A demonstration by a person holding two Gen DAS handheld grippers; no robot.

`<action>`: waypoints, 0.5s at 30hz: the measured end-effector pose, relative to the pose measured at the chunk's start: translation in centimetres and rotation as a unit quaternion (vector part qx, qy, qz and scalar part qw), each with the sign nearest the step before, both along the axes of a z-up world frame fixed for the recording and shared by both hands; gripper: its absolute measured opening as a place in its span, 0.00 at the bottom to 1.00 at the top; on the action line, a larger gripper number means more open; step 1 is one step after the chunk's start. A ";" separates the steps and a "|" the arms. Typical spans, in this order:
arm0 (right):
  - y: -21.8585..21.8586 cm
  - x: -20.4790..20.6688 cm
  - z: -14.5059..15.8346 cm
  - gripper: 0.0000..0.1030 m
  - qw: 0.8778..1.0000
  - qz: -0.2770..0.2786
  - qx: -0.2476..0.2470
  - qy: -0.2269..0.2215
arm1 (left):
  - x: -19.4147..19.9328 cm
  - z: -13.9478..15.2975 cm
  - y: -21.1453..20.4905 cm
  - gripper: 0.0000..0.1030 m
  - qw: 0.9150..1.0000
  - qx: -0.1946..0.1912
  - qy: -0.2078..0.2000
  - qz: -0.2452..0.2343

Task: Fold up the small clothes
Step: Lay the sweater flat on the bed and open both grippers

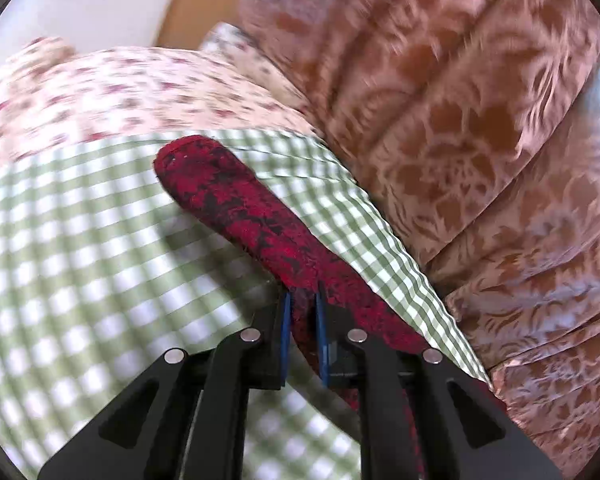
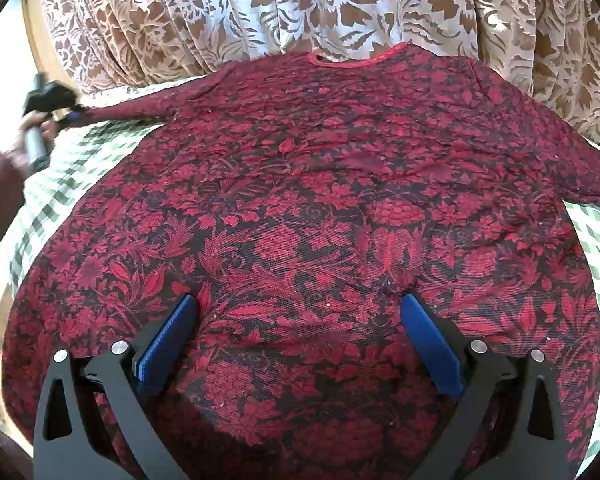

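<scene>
Garment under inspection: a red floral top (image 2: 320,208) lies spread flat on my green checked cloth (image 1: 80,248), neckline toward the brown patterned curtain (image 2: 260,8) at the far edge. My left gripper (image 1: 302,300) is clenched on the end of one sleeve (image 1: 236,204), the fabric pinched between the blue pads (image 1: 286,332), and that sleeve runs out straight over the checked cloth. From the right wrist view I see the same sleeve drawn out to the left of the top's body. My right gripper (image 2: 300,308) hangs over the lower part of the top, fingers spread wide, grasping nothing. A pink flowered fabric (image 1: 112,92) lies beyond the checked cloth.
</scene>
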State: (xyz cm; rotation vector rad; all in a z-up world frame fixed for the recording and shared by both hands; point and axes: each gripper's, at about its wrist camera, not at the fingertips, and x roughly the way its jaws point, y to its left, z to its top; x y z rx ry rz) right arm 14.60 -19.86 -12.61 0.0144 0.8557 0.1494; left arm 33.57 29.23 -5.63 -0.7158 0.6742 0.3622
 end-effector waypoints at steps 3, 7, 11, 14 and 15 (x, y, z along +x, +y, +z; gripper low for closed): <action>0.0 0.0 0.0 0.97 1.000 0.000 0.000 0.000 | -2.6 -0.8 -0.6 0.10 0.999 0.038 0.031 0.012; 0.0 -0.1 0.0 0.97 1.000 0.000 0.000 0.000 | -1.6 -4.2 -0.2 0.25 0.991 0.058 0.121 0.007; 0.0 -0.1 -0.1 0.97 1.000 0.000 0.002 0.001 | -2.5 -3.1 -0.3 0.44 0.985 0.093 0.137 0.047; -0.2 0.0 0.3 0.97 1.000 0.003 0.007 0.010 | -4.1 -0.6 -2.1 0.49 0.989 0.096 0.108 0.039; -0.5 0.1 0.8 0.97 1.000 0.008 0.014 0.020 | -4.7 0.4 -3.2 0.50 0.989 0.104 0.099 0.025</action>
